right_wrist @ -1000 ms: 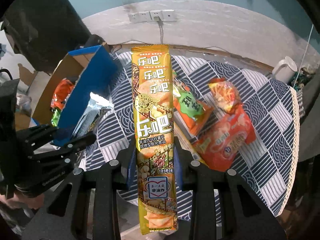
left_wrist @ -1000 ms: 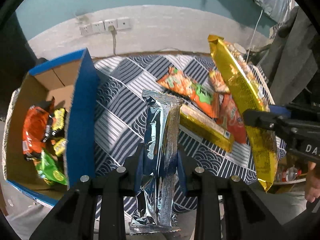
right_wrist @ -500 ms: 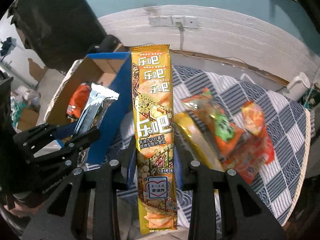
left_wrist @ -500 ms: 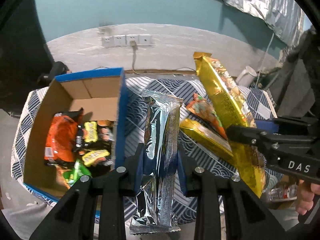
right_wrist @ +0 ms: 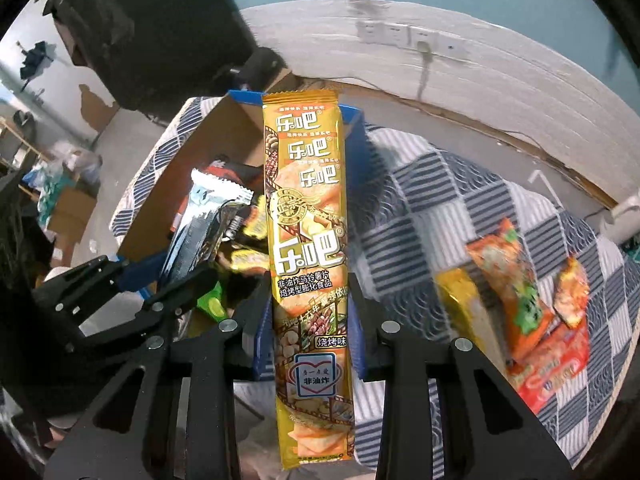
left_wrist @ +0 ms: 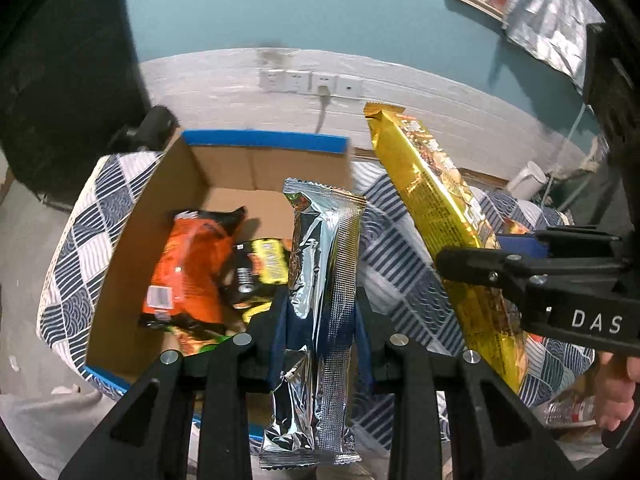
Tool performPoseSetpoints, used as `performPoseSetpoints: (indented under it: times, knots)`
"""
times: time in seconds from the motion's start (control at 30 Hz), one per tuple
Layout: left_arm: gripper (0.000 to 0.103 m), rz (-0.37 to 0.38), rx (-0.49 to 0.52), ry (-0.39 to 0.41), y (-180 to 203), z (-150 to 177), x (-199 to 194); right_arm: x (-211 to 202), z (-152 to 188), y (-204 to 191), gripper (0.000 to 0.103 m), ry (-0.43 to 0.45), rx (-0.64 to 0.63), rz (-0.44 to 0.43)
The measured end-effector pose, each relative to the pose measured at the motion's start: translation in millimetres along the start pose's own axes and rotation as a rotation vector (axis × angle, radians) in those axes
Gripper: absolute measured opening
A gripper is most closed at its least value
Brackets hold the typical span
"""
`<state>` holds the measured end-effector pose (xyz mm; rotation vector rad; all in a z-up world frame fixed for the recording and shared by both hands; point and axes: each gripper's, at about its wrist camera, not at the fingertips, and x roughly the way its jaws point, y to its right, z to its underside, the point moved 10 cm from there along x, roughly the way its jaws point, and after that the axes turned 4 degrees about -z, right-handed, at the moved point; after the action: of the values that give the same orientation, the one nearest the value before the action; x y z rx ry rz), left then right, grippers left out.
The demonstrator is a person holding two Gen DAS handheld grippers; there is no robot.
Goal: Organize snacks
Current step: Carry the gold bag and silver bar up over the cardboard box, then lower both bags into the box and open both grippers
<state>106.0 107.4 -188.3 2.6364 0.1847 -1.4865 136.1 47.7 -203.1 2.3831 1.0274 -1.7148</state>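
Left wrist: both hand-held grippers clench snack packets above checked tablecloth (left_wrist: 404,264), teal wall (left_wrist: 320,8)

Ahead of both tools, a round table (left_wrist: 72,248) wears a navy-and-white checked patterned cloth. Beyond it stands a whitewashed lower wall with a row of white wall sockets (left_wrist: 310,82), a grey cable (left_wrist: 323,112) plugged into one, and teal paint above. A white jug (left_wrist: 528,178) sits far right of the left tool. Crinkled silver foil sheeting (left_wrist: 552,24) hangs at upper right.
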Motion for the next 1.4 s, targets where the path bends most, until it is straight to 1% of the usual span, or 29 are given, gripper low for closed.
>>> performPoseSetpoints:
  times: [0.23,0.53,0.73,0.83,0.9,0.97,1.0,1.03,1.07,1.13,1.2,1.3,1.4]
  knots:
    - [0.030,-0.022,-0.089,-0.018,-48.4,-2.5,10.8,26.8,-23.6,-29.8,0.031,-0.027,-0.012,-0.021]
    - [0.030,-0.018,-0.167,-0.047,-83.3,-8.3,26.9,59.1,-51.3,-66.1,0.031,-0.061,-0.032,-0.043]
    - [0.030,-0.037,-0.212,-0.054,-104.6,-9.1,33.6,70.0,-58.5,-76.1,0.032,-0.077,-0.035,-0.044]
    - [0.030,-0.033,-0.235,-0.068,-109.9,-7.7,37.8,73.6,-59.8,-75.5,0.038,-0.087,-0.021,-0.051]
    - [0.031,-0.038,-0.247,-0.083,-111.4,-5.9,41.3,74.5,-60.7,-75.2,0.038,-0.091,-0.012,-0.051]
    - [0.039,-0.037,-0.259,-0.091,-112.2,-5.2,43.3,73.9,-60.7,-74.3,0.038,-0.091,-0.009,-0.052]
    - [0.047,-0.035,-0.263,-0.091,-112.8,-5.3,43.7,73.0,-60.6,-73.7,0.038,-0.089,-0.010,-0.051]
    - [0.053,-0.034,-0.266,-0.089,-112.6,-5.7,43.2,71.7,-59.5,-73.5,0.038,-0.089,-0.010,-0.049]
    - [0.055,-0.035,-0.268,-0.081,-112.7,-6.6,42.2,71.4,-59.2,-72.6,0.038,-0.089,-0.007,-0.048]
    - [0.064,-0.048,-0.267,-0.068,-113.0,-8.2,40.0,69.3,-57.6,-69.4,0.040,-0.089,0.002,-0.047]
    - [0.070,-0.056,-0.263,-0.061,-112.2,-9.2,38.5,67.5,-56.5,-66.3,0.044,-0.088,0.005,-0.040]
    - [0.071,-0.062,-0.259,-0.065,-108.8,-8.5,37.7,62.8,-52.1,-56.0,0.046,-0.085,0.016,-0.017]
    - [0.071,-0.051,-0.258,-0.077,-102.9,-5.9,38.3,57.5,-46.7,-44.3,0.046,-0.086,0.033,-0.011]
